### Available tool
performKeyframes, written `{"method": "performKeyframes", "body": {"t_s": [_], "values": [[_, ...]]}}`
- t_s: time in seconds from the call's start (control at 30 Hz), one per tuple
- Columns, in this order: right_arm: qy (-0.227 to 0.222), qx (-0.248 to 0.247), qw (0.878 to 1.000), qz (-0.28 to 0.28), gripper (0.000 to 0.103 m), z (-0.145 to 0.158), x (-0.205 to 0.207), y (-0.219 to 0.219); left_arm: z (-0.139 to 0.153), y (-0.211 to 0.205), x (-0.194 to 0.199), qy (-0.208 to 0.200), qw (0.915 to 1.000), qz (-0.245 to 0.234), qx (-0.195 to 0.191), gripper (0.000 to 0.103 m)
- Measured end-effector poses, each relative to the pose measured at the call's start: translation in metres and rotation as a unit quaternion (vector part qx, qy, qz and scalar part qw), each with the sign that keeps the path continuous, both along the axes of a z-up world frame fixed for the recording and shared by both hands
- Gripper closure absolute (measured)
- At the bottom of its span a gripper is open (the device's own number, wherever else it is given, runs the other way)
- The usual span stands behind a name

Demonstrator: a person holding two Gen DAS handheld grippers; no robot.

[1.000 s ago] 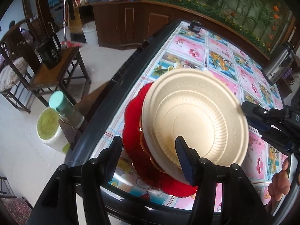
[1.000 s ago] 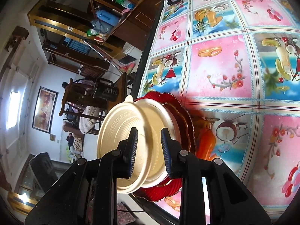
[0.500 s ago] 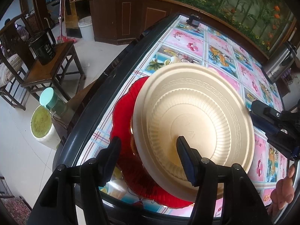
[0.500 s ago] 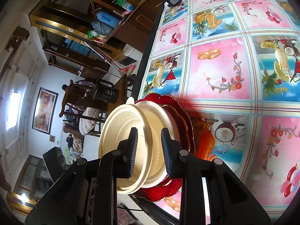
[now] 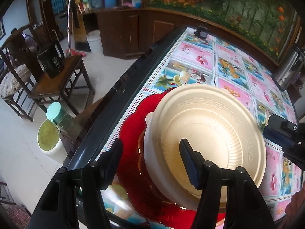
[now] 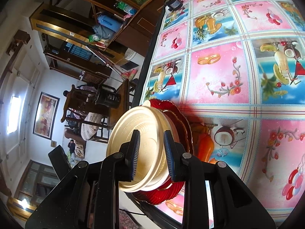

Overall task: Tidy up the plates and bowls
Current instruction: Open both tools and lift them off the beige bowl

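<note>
Nearest to us, the right gripper (image 6: 150, 153) has its jaws closed on the rim of the cream bowl (image 6: 137, 147), one finger inside and one outside. That bowl is tilted, not yet seated in the second cream bowl (image 5: 152, 152) beneath it. Our worry is that thin rim: we judge it could slide out of the pinch, or the bowl could catch the lower one and drag it sideways.

The left gripper (image 5: 150, 158) hovers over the pile with its jaws wide open, holding nothing; one finger hangs above the bowl's inside, the other over the red plate (image 5: 133, 139).

The red plate carries the whole pile on the counter (image 5: 238, 72) and sits right at the dark edge (image 5: 106, 118), so a hard push could send everything toward the floor (image 5: 24, 148). A steel flask (image 5: 289, 66) stands well apart at the far end.
</note>
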State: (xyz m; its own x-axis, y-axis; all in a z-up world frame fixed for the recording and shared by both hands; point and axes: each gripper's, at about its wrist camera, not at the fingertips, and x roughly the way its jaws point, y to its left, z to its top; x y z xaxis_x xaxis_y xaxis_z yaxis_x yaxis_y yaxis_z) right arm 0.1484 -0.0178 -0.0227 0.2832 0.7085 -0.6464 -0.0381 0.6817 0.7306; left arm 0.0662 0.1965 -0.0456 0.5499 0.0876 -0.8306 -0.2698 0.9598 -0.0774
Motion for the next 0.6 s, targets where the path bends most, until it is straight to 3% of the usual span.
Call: {"method": "performKeyframes", "body": {"t_s": [0.33,0.43,0.6], "values": [[-0.002,-0.002,1.000,-0.003,0.077,0.000,-0.002,0.000,-0.007,-0.005,0.000,-0.025,0.9996,-0.003,0.012,0.042],[-0.006,-0.002,1.000,-0.002,0.077,0.001,-0.003,-0.001,0.001,-0.002,-0.006,-0.039,0.9991,0.006,0.015,0.042],[-0.029,-0.008,1.000,0.008,0.077,0.004,-0.009,0.000,0.028,0.000,-0.027,-0.088,0.9943,0.029,0.053,0.039]]}}
